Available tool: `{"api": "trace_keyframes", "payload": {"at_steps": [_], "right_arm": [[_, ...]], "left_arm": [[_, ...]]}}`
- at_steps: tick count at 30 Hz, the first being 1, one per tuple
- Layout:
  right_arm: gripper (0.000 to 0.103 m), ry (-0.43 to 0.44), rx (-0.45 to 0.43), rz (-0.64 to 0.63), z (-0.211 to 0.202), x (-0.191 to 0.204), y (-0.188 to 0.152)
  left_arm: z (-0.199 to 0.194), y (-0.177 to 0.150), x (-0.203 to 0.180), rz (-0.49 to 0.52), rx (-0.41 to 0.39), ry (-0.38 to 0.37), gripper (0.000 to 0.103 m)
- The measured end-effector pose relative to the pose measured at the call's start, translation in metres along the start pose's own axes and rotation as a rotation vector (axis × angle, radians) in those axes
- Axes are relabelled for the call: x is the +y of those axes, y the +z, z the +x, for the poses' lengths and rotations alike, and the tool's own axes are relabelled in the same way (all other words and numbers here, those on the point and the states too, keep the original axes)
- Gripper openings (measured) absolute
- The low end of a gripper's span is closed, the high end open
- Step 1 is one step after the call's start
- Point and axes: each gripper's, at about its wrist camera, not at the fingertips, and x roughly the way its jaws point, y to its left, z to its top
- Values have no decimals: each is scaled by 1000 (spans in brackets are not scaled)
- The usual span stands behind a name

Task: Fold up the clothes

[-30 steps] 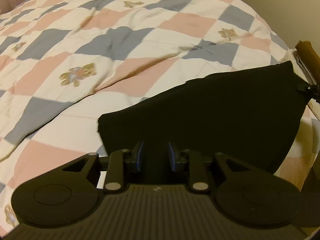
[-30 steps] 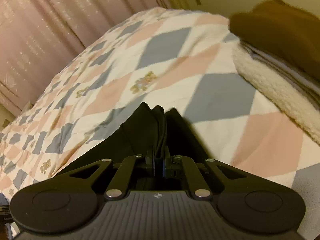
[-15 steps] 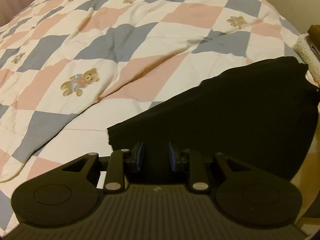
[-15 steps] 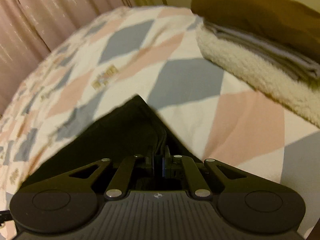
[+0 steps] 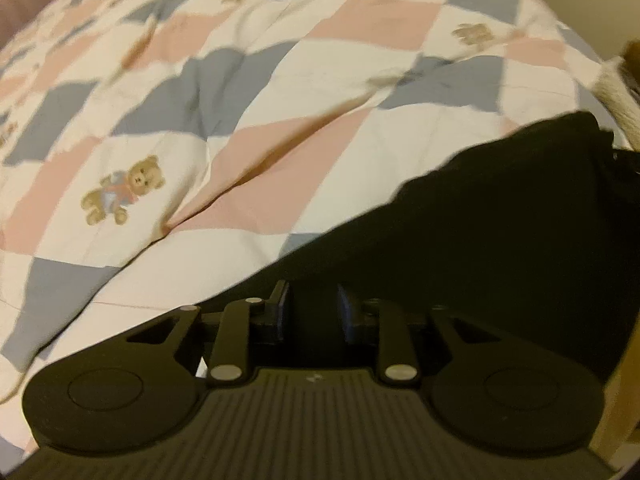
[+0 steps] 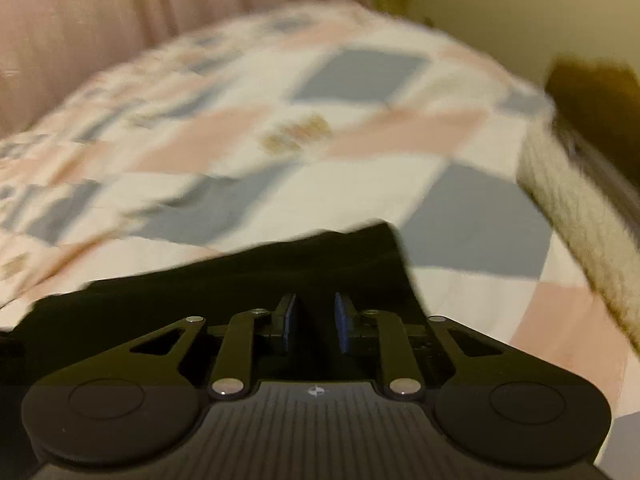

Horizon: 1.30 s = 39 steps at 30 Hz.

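Left wrist view: the left gripper (image 5: 312,306), a black two-finger claw with blue pads (image 5: 283,304), stands at the bottom centre of the frame with its jaws parted by a moderate gap. Dark cloth fills that gap, but whether the pads touch it cannot be told. The black folded garment (image 5: 480,232) spreads from the claw toward the right edge of the frame, its upper edge running diagonally up to a corner at the upper right. It lies on a quilted bedspread of pink, grey-blue and cream diamonds (image 5: 280,92), which fills the upper and left parts of the frame and is creased down the middle. A printed teddy bear (image 5: 124,190) shows at centre left. A strip of cream fleece (image 5: 614,92) peeks in at the right edge.

Right wrist view: the right gripper (image 6: 312,322), of the same build, sits at bottom centre with its blue pads apart and nothing pinched between them. The black garment (image 6: 240,280) lies directly under and ahead of it, reaching from the left edge to a corner just right of centre. The bedspread (image 6: 320,152), blurred, runs back to a pink pleated curtain (image 6: 120,20) across the upper left. At the right, a stack of a cream fleece and a brown folded cloth (image 6: 592,96) rests on the bed before a pale yellow wall (image 6: 500,0).
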Motion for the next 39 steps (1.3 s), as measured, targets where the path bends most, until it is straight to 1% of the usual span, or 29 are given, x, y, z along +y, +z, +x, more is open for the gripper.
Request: {"api": "trace_keyframes", "payload": {"at_steps": [1, 2, 3, 4, 6, 8, 9, 10, 11, 12, 13, 14, 15, 17, 18, 20, 21, 22, 23, 25, 26, 27, 30, 32, 33, 35, 37, 39], "right_arm": [[22, 11, 13, 46, 2, -5, 5], [23, 14, 6, 66, -4, -5, 7], [25, 14, -6, 78, -11, -4, 8], [30, 7, -31, 88, -22, -1, 5], [32, -8, -66, 118, -45, 0, -7], [32, -13, -77, 134, -62, 3, -25], [32, -29, -60, 119, -64, 6, -33], [32, -50, -38, 99, -64, 8, -42], [30, -80, 3, 73, -58, 10, -50], [29, -100, 27, 58, -53, 11, -54], [26, -117, 45, 45, -49, 11, -58], [25, -126, 40, 50, -52, 13, -55], [26, -131, 30, 60, -57, 16, -52], [28, -127, -26, 90, -76, 25, -46], [30, -128, -50, 107, -88, 31, -46], [35, -129, -93, 131, -111, 46, -51], [36, -127, -112, 136, -122, 55, -56], [39, -127, -115, 137, -128, 66, -64], [39, -128, -113, 137, -132, 78, -73], [39, -143, -53, 147, -133, 105, -95], [39, -155, -27, 160, -135, 119, -106], [39, -158, -11, 182, -142, 134, -116], [39, -165, 30, 242, -170, 178, -142], [45, -175, 51, 256, -193, 206, -153], [47, -180, 48, 264, -207, 219, -157], [53, -185, 22, 274, -233, 238, -163], [57, -194, -11, 282, -258, 254, -167], [57, -205, -47, 286, -281, 268, -172]], "left_arm": [[3, 4, 3, -8, 6, 12, 24], [4, 8, 6, -15, 6, 24, 24], [-2, 11, 8, -20, -14, 34, 24], [-9, 12, 12, -27, -30, 28, 23], [-24, 9, 17, -30, -52, 27, 23], [-36, -1, 19, -6, -66, 28, 23], [-38, -8, 19, 2, -62, 20, 23], [-36, -16, 19, 11, -40, 11, 23], [-29, -21, 17, 25, -12, 15, 23], [-20, -25, 15, 42, 22, 34, 24], [-11, -28, 13, 60, 58, 63, 24], [-7, -27, 10, 71, 82, 89, 24], [-11, -23, 8, 69, 84, 109, 24], [-24, -14, 3, 63, 83, 142, 24], [-33, -12, 1, 61, 79, 140, 23], [-53, -12, 0, 67, 52, 78, 24], [-63, -13, 0, 70, 39, 48, 26], [-71, -15, -1, 79, 31, 21, 27], [-71, -22, -2, 110, 43, 11, 27], [-72, -38, -3, 170, 73, -4, 27], [-73, -46, -2, 182, 105, 3, 26], [-80, -54, 2, 183, 119, -5, 26], [-120, -73, 20, 187, 83, -55, 26], [-151, -83, 33, 197, 55, -60, 26], [-165, -86, 39, 203, 33, -58, 26], [-194, -92, 52, 214, -12, -53, 27], [-222, -96, 62, 223, -70, -48, 29], [-247, -99, 72, 230, -124, -57, 30]]}}
